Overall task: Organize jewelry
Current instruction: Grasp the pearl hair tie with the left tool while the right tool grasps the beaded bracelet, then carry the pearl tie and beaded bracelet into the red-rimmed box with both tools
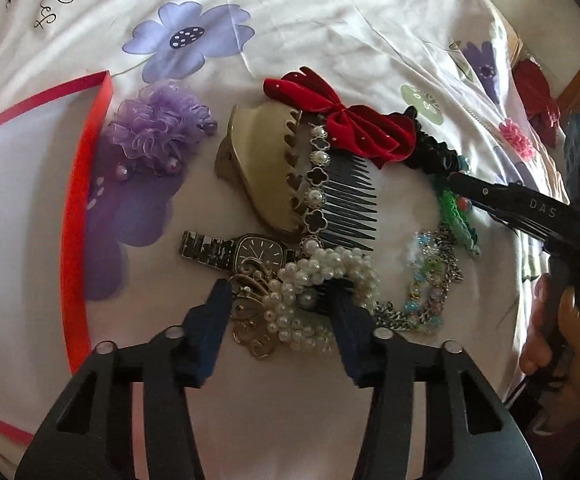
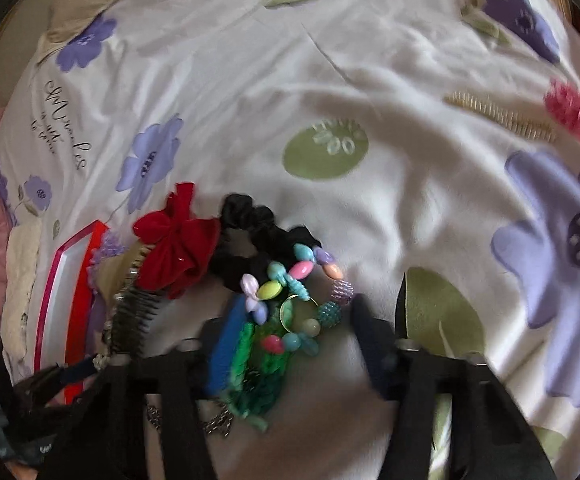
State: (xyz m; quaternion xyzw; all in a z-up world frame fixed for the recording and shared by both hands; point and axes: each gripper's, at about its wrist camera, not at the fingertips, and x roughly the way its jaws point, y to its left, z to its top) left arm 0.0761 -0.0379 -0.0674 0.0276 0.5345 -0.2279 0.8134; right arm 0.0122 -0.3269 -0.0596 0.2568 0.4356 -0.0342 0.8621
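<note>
Jewelry lies heaped on the flowered bedsheet [image 1: 330,32], just beside the red-rimmed tray [image 1: 78,208], presumably where it all goes. My left tongs [image 1: 278,312] straddle the pearl strand [image 1: 314,276] and gilt brooch [image 1: 250,304]; the jaws are half closed, and I cannot tell if they bite yet. My right tongs [image 2: 298,320] bracket the pastel bead bracelet [image 2: 290,280] and green band [image 2: 250,360], left pad touching, right pad apart. I judge two picks at once, to clear the tangle.

Floral white bedsheet [image 1: 330,32], daylit
</note>
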